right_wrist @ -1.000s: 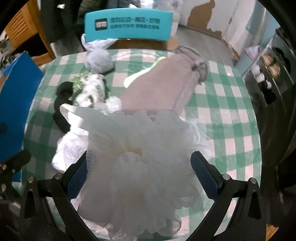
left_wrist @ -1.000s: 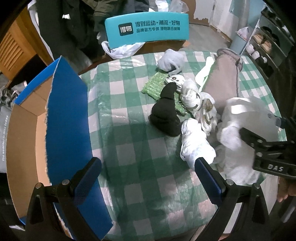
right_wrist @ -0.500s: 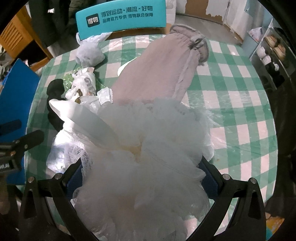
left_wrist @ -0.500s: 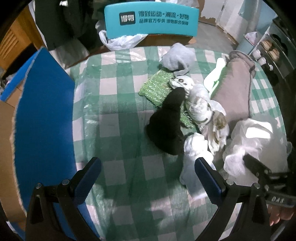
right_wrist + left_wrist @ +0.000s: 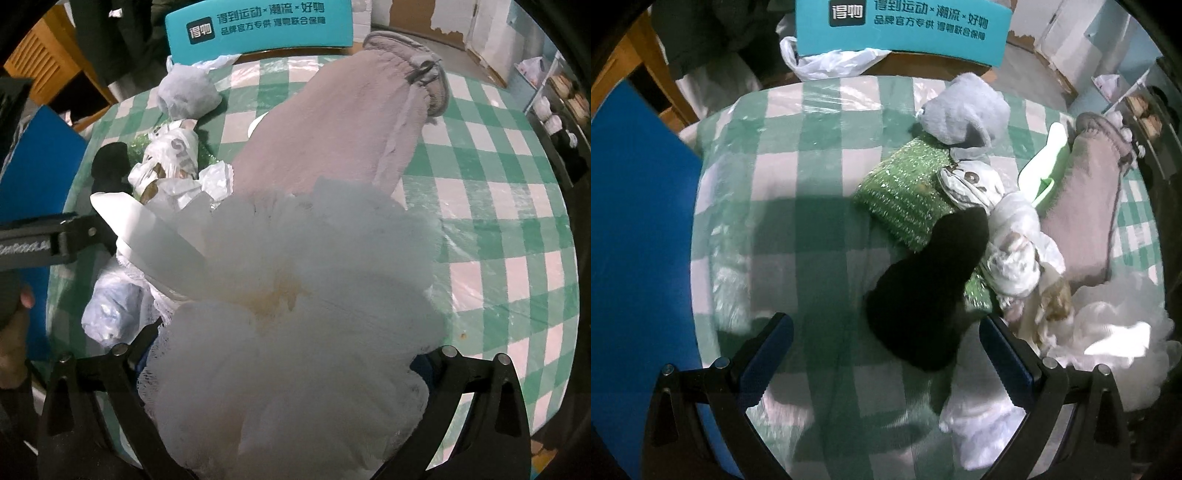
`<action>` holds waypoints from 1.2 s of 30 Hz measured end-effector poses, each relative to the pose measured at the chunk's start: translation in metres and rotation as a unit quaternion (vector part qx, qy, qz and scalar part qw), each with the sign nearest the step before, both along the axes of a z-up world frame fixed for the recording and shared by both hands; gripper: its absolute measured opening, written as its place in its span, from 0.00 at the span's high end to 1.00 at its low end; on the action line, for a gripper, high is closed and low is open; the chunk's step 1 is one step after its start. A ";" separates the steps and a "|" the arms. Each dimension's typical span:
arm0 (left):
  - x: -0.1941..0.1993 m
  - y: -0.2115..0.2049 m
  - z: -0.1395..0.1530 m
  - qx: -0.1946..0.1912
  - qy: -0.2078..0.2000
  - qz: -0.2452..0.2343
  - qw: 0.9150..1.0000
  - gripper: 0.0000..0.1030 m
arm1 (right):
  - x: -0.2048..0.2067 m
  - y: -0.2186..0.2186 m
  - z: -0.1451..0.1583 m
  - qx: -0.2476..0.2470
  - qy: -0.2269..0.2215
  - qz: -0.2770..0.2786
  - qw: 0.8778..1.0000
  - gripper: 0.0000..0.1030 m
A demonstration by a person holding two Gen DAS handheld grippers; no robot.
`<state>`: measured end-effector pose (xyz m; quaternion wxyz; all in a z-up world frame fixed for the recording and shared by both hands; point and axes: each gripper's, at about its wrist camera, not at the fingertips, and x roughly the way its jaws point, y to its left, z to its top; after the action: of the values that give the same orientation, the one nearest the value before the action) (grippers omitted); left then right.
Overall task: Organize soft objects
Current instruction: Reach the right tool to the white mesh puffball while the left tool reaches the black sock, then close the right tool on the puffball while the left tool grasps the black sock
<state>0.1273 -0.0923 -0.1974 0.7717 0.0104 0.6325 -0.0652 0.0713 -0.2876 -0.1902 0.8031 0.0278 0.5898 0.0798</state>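
Item: my right gripper [image 5: 284, 373] clamps white mesh pouf [image 5: 295, 314]; left gripper [image 5: 886, 350] open over black sock [image 5: 923, 291]. Risk: trailing mesh snags neighbouring plastic bags [image 5: 177, 166].

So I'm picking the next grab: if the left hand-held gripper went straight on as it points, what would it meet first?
Probably the black sock, lying just ahead between the open left hand-held gripper fingers, with the green sponge cloth behind it. Depth is unclear.

Soft items heaped on the desk [image 5: 820, 155], sock [image 5: 923, 295] over knitted cloth [image 5: 905, 192], box [image 5: 635, 240] at left, mesh pouf [image 5: 295, 314] at right.
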 end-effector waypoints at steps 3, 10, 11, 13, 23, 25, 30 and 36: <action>0.004 -0.006 -0.003 0.012 -0.007 -0.011 1.000 0.01 | 0.000 0.002 -0.002 -0.002 -0.004 0.004 1.000 0.14; -0.002 -0.009 0.002 0.015 -0.028 -0.026 0.999 0.18 | -0.007 0.006 0.010 -0.003 -0.016 0.014 1.000 0.29; -0.003 -0.009 0.003 0.011 -0.029 -0.027 0.999 0.27 | -0.008 0.006 0.012 -0.003 -0.019 0.015 1.000 0.30; -0.007 -0.007 0.007 -0.005 -0.029 -0.031 0.999 0.43 | -0.008 0.010 0.017 -0.005 -0.024 0.022 0.999 0.32; -0.015 0.009 0.016 -0.040 -0.027 -0.021 0.999 0.66 | -0.016 0.013 0.038 0.006 -0.039 0.023 0.999 0.35; -0.018 0.011 0.021 -0.043 -0.031 -0.021 0.998 0.66 | -0.018 0.011 0.043 0.011 -0.045 0.020 0.999 0.35; -0.026 0.015 0.035 -0.037 -0.045 -0.027 0.998 0.66 | -0.024 0.005 0.062 0.022 -0.068 0.014 0.997 0.36; -0.040 0.020 0.059 -0.036 -0.066 -0.039 0.996 0.66 | -0.030 0.000 0.082 0.026 -0.089 0.006 0.996 0.36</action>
<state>0.0874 -0.0727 -0.1385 0.8082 0.0120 0.5770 -0.1173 0.0411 -0.2875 -0.1083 0.8509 0.0375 0.5140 0.1020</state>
